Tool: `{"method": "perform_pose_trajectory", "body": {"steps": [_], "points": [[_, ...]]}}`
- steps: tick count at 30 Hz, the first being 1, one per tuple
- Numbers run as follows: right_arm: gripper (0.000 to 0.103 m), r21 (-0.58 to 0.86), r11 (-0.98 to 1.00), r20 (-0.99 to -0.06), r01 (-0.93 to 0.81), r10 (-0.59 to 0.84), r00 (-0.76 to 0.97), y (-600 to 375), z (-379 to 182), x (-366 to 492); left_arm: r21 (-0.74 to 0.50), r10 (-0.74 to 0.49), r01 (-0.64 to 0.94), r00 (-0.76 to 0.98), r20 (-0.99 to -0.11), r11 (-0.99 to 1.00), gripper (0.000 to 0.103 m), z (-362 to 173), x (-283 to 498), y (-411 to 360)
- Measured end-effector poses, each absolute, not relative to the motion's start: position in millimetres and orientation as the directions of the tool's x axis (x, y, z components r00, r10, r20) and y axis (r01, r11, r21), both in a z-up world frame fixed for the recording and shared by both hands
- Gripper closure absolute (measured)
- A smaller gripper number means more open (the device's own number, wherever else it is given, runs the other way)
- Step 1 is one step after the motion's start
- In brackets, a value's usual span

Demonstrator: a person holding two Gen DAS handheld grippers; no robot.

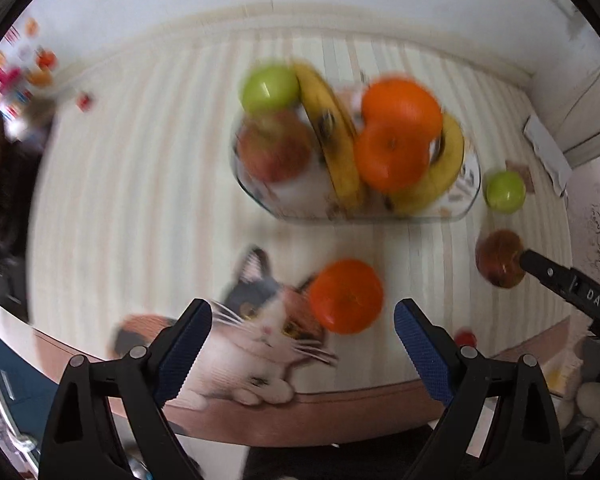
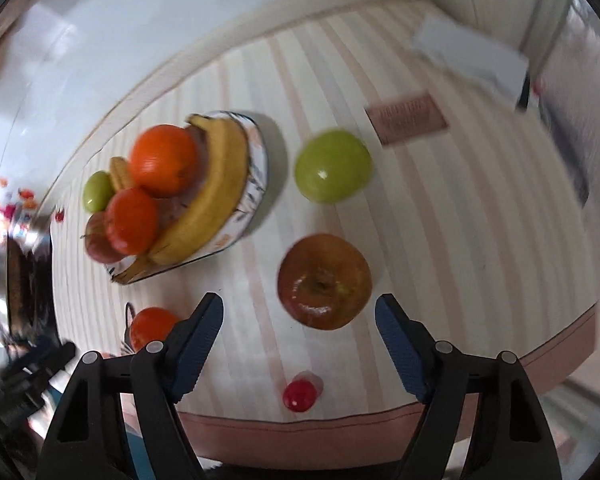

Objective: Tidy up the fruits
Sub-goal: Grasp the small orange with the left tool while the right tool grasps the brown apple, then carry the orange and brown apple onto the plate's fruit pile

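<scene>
Over striped mat, L tool (image 1: 303, 322) wide above orange (image 1: 346, 296), R tool (image 2: 299, 316) open above red apple (image 2: 325, 280)

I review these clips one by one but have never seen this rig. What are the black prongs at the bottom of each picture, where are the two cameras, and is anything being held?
The prongs are two-finger grippers, one in each of a person's hands, with a fisheye camera on each looking along its fingers. One picture comes from the left gripper, the other from the right gripper. Both look down at a striped tablecloth with a cat print. A dish already holds bananas, oranges and apples. Still loose are an orange, a red apple, a green apple and something small and red. Both grippers are open and hold nothing; the left one aims at the orange, the right at the red apple.
</scene>
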State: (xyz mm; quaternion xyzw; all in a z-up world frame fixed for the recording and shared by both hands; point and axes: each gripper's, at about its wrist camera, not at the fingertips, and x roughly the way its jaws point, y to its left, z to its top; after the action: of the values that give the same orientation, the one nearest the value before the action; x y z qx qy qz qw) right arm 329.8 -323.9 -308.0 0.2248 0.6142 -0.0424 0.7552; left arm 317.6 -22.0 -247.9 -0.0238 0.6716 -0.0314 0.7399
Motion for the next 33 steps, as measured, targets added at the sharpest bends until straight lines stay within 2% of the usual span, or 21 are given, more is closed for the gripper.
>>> {"method": "perform_pose_trajectory", "body": {"steps": [6, 7, 10, 11, 14, 15, 24, 28, 33], "points": [[0.023, 0.324, 0.853, -0.943, 0.410, 0.253, 0.218, -332, -340, 336, -0.129, -0.129, 0.009, -0.039, -0.991, 0.992, 0.010, -299, 325, -39], [0.027, 0.327, 0.849, -0.942, 0.415, 0.256, 0.217, -333, -345, 337, -0.134, -0.133, 0.011, -0.052, -0.990, 0.991, 0.010, -305, 326, -41], [0.030, 0.313, 0.854, -0.946, 0.415, 0.243, 0.214, -332, -352, 342, -0.139, -0.137, 0.017, -0.083, -0.987, 0.990, 0.010, -321, 327, -50], [0.030, 0.309, 0.856, -0.947, 0.415, 0.238, 0.214, -332, -355, 344, -0.142, -0.140, 0.019, -0.085, -0.986, 0.990, 0.014, -325, 327, -52], [0.032, 0.309, 0.858, -0.947, 0.410, 0.238, 0.215, -330, -360, 348, -0.146, -0.143, 0.029, -0.088, -0.986, 0.989, 0.036, -333, 328, -59], [0.032, 0.303, 0.865, -0.949, 0.400, 0.234, 0.214, -328, -361, 349, -0.152, -0.149, 0.033, -0.088, -0.985, 0.988, 0.039, -334, 327, -61], [0.032, 0.281, 0.925, -0.956, 0.257, 0.247, 0.157, -283, -367, 346, -0.043, -0.038, 0.111, -0.041, -0.998, 0.993, 0.040, -329, 314, -62], [0.032, 0.255, 0.948, -0.961, 0.191, 0.227, 0.155, -259, -368, 340, -0.064, -0.059, 0.092, -0.046, -0.997, 0.994, 0.040, -329, 315, -53], [0.032, 0.259, 0.946, -0.962, 0.197, 0.233, 0.145, -253, -371, 342, -0.086, -0.083, 0.066, -0.047, -0.995, 0.994, 0.039, -331, 325, -48]]}}
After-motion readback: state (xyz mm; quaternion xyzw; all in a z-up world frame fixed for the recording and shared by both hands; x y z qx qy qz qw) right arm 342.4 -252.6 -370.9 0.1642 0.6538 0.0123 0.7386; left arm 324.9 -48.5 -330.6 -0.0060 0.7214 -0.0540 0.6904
